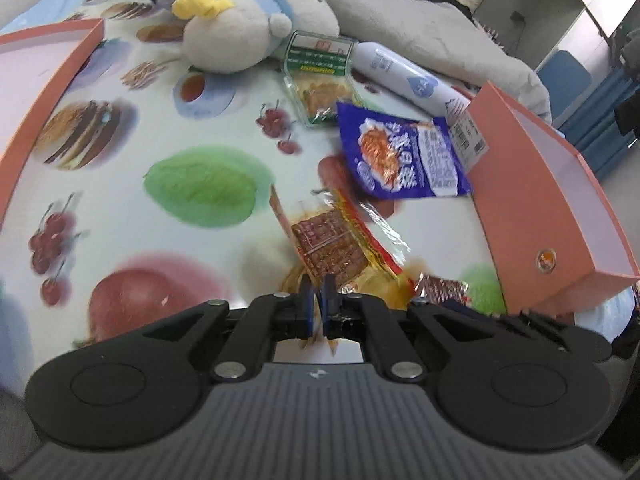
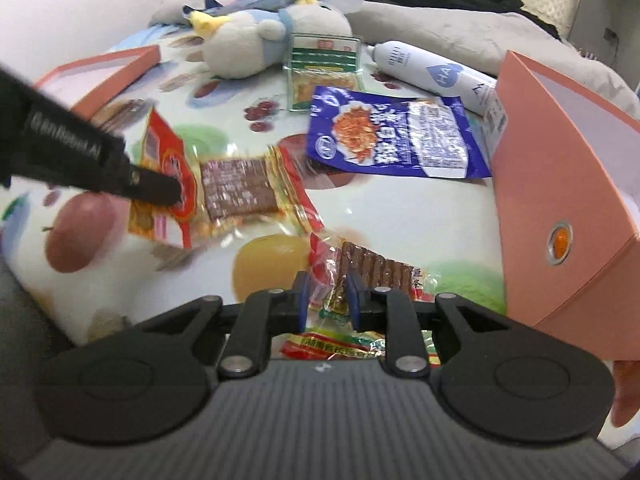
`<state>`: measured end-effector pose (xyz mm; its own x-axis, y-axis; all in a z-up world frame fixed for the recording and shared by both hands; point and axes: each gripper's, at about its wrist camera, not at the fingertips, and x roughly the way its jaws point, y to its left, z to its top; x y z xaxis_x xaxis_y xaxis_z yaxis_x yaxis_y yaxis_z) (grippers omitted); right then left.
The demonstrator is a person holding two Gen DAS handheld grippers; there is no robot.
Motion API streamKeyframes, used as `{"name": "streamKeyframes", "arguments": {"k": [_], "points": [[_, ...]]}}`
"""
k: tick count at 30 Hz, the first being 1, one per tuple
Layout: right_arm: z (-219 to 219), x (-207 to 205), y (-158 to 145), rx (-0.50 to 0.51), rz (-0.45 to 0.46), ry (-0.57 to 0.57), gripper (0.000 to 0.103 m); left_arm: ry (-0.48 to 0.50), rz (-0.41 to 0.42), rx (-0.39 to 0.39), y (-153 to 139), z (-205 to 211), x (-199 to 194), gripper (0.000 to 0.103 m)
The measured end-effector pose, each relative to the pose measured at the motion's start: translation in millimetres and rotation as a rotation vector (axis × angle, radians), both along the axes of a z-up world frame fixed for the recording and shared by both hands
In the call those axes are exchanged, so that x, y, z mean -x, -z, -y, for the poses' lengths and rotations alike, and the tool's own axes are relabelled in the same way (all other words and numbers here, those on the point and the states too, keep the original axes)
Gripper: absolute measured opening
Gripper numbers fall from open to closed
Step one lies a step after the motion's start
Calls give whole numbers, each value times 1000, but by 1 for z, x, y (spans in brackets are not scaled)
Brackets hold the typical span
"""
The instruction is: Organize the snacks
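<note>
My left gripper (image 1: 319, 294) is shut on the edge of a red-and-yellow snack packet with a brown slab inside (image 1: 332, 246), lifted off the sheet; both show in the right wrist view (image 2: 178, 192), packet (image 2: 236, 192). My right gripper (image 2: 325, 294) is shut on a second similar packet (image 2: 372, 270), which also shows in the left wrist view (image 1: 442, 290). A blue snack bag (image 1: 400, 156) (image 2: 392, 136) and a green-labelled clear packet (image 1: 320, 80) (image 2: 324, 72) lie beyond. An orange box (image 1: 560, 216) (image 2: 560, 200) stands at the right.
Everything lies on a bed with a fruit-print sheet (image 1: 180, 140). An orange box lid (image 1: 36, 80) (image 2: 112, 68) lies at the left. A plush bird (image 1: 248, 32) (image 2: 256, 40), a white bottle (image 1: 404, 76) (image 2: 432, 68) and grey pillows are at the back.
</note>
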<state>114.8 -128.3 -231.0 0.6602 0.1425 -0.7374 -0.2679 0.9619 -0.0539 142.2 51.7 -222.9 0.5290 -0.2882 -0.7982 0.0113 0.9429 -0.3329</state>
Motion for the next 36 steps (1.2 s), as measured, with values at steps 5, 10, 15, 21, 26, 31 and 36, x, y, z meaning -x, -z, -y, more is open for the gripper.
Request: {"name": "streamKeyframes", "arguments": {"k": [5,10,15,21,26,31,36], "points": [[-1,8,-6,-32,33,34,58,46,-37,-12,-3,-9,10,27],[3,9,-5,-18,70,79,89,92,4,-58,-18,-14,14,73],[14,-1,7,-6,41,140,89,174,65,-131,-27,-6,-2,79],[26,-5,17,-70,-3,154,89,274,110,-224,-22,10,-32,84],[26,-4,15,-79,5,144,88,377,87,-223,-10,19,-51,87],[28,-5,21,-66,-2,131,88,460,29,-234,15,31,-56,88],[34,-4,20,-73,-5,131,78,566,18,-293,32,43,-51,90]]}}
